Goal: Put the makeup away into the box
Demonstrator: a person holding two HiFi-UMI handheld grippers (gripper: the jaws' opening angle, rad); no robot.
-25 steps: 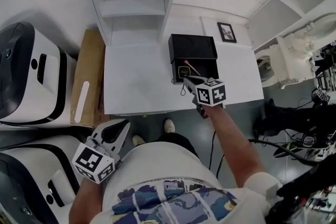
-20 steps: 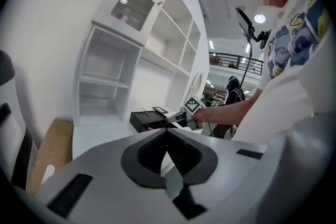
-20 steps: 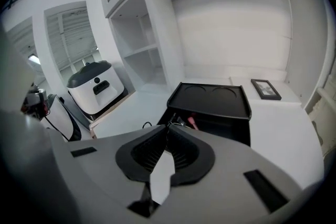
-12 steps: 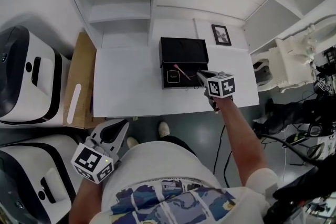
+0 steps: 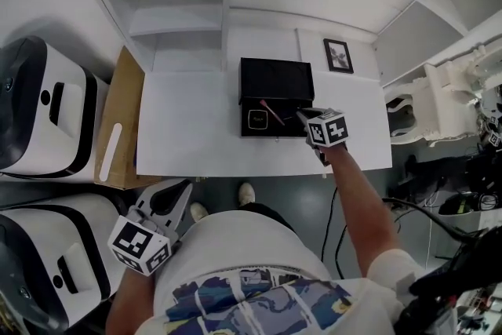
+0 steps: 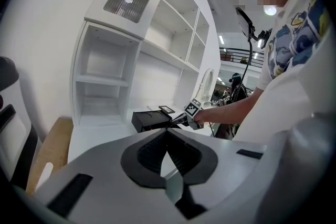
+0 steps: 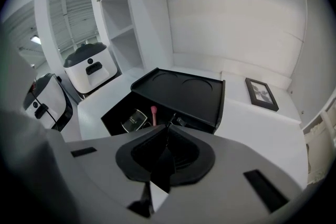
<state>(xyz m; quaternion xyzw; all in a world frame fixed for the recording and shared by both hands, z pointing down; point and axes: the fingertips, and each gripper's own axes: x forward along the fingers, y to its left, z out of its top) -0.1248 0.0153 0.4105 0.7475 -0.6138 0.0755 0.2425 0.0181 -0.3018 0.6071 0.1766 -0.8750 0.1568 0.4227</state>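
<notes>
An open black box (image 5: 276,81) stands on the white desk (image 5: 188,129), its lid up at the back. Inside lie a dark compact (image 5: 256,118) and a pink-tipped brush (image 5: 272,112); the right gripper view shows the box (image 7: 181,94) with the compact (image 7: 134,119) and the brush (image 7: 154,113). My right gripper (image 5: 300,115) hovers over the box's right front part, jaws shut. A thin dark stick (image 7: 170,117) pokes out from the right gripper (image 7: 167,128). My left gripper (image 5: 182,186) hangs low beside the person's body, away from the desk. In its own view the left gripper (image 6: 167,132) is shut and holds nothing.
A small framed picture (image 5: 338,56) lies behind the box to the right. A white shelf unit (image 5: 176,20) rises at the desk's back left. Brown cardboard (image 5: 118,121) leans at the desk's left side, beside white machines (image 5: 47,114). The floor lies below the desk's front edge.
My right gripper has moved rightward along the box's front, from its middle to its right end, staying shut. The left gripper stays low beside the body.
</notes>
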